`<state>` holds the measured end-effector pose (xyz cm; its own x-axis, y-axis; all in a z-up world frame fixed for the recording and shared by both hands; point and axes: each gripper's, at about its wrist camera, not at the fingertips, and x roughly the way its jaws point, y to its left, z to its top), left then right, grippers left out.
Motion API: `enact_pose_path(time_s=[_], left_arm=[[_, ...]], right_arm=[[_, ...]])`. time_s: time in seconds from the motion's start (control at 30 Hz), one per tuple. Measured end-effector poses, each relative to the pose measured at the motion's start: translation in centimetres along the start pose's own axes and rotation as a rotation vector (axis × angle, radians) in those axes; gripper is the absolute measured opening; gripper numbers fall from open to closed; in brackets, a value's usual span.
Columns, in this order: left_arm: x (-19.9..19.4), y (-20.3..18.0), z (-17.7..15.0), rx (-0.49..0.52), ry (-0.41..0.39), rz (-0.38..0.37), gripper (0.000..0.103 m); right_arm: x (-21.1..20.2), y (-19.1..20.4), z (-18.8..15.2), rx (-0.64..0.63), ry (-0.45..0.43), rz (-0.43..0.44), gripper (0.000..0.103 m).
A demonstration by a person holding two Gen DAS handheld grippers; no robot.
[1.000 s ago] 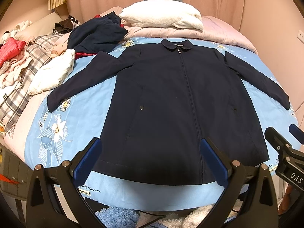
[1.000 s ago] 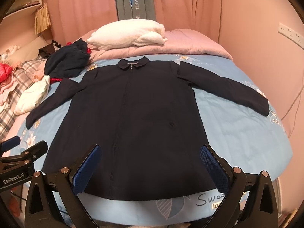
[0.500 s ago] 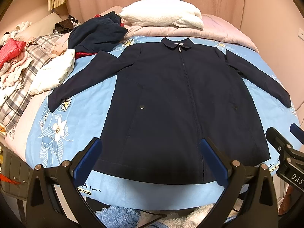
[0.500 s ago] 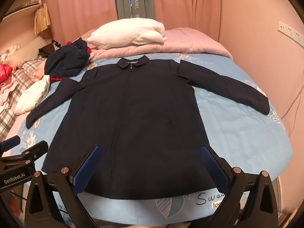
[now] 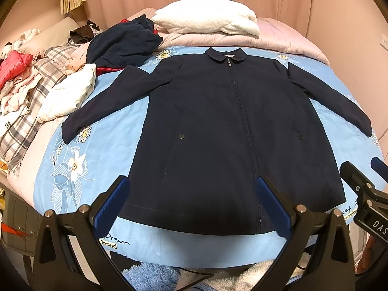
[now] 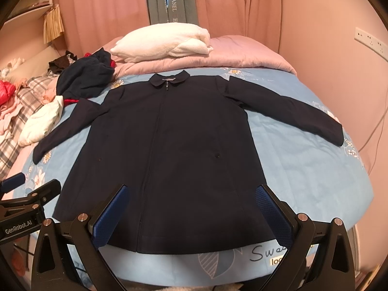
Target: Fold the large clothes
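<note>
A dark navy zip-up jacket [image 5: 232, 131] [image 6: 174, 155] lies flat, front up, on the light blue floral bedspread [image 5: 72, 165], sleeves spread out to both sides, collar toward the pillows. My left gripper [image 5: 192, 201] hovers open above the jacket's hem, nothing between its blue pads. My right gripper [image 6: 192, 208] also stands open just before the hem, holding nothing. Each gripper shows at the edge of the other's view: the right gripper [image 5: 363, 194] and the left gripper [image 6: 26, 194].
A crumpled navy garment [image 5: 123, 43] and a white garment [image 5: 68, 94] lie by the jacket's left sleeve. Plaid and pink clothes [image 5: 21, 84] pile at the far left. A white blanket [image 5: 206, 19] rests on a pink quilt [image 5: 278, 38]. A pink wall [image 6: 339, 72] stands on the right.
Both grippers have drifted slightly back and up from the jacket; the view has shifted only a little. The jacket has not moved.
</note>
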<state>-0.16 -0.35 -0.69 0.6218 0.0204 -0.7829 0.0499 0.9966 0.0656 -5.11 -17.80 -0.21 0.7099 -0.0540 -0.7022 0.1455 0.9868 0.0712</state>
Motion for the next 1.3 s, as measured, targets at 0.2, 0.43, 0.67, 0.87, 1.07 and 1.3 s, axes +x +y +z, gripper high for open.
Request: enact_pose_path(time_s=[0.2, 0.43, 0.67, 0.87, 1.07, 1.3], left_arm=[[0.0, -0.1, 0.0, 0.003, 0.0, 0.001, 0.103], [0.1, -0.2, -0.1, 0.005, 0.002, 0.002, 0.103], [1.1, 0.0, 0.0, -0.026, 0.017, -0.076, 0.103], [5.0, 2.9, -0.2, -0.264, 0.08, -0.352, 0.103], [8.7, 3.8, 0.4, -0.423, 0.071, -0.452, 0.103], [11.2, 3.5, 3.3, -0.47, 0.023, -0.503, 0.103]], right_arm=[[0.0, 0.0, 0.0, 0.003, 0.001, -0.002, 0.103], [0.1, -0.1, 0.0, 0.002, -0.001, -0.005, 0.103], [0.9, -1.5, -0.4, 0.034, 0.07, 0.114, 0.103], [1.8, -9.5, -1.1, 0.224, 0.084, 0.35, 0.103], [4.5, -21.8, -2.4, 0.569, -0.024, 0.274, 0.103], [10.8, -30.2, -0.5, 0.707, -0.042, 0.194, 0.103]])
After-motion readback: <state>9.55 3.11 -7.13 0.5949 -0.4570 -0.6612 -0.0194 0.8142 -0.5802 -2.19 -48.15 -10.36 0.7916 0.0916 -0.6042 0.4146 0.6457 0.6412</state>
